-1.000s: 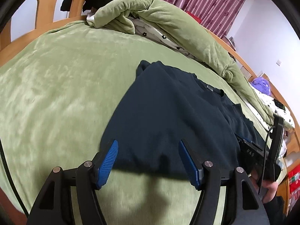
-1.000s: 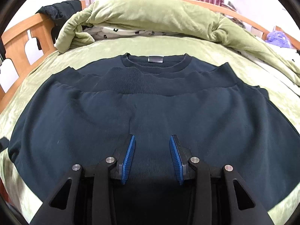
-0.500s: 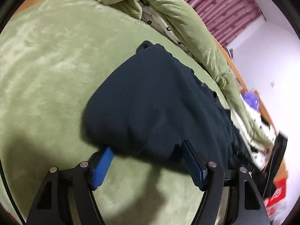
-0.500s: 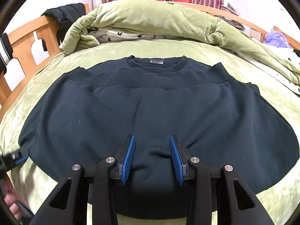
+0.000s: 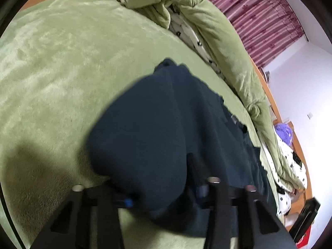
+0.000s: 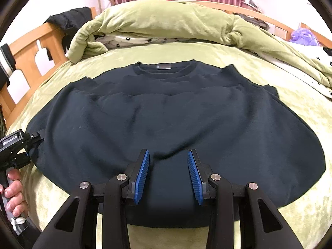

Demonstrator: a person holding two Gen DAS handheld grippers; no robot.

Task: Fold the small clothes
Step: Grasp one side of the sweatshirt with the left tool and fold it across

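A dark navy sweater [image 6: 166, 112] lies spread on the green bed cover [image 6: 290, 112], collar at the far side. My right gripper [image 6: 168, 174] is open over the middle of its near hem, blue pads on each side of a raised fold. My left gripper [image 5: 164, 188] is at the sweater's left edge [image 5: 149, 137]; the cloth bulges over and between its fingers and hides the pads, and the view is blurred. The left gripper also shows in the right wrist view [image 6: 18, 145], its tips at the sweater's edge.
A bunched green quilt [image 6: 176, 20] with a white patterned sheet lies along the far side. A wooden bed frame [image 6: 31, 47] with dark clothes on it stands at the left. A purple plush [image 6: 303, 35] sits at the far right.
My left gripper has pushed into the sweater's left edge, and the cloth now covers its pads. My right gripper has drawn back toward the near hem, staying open.
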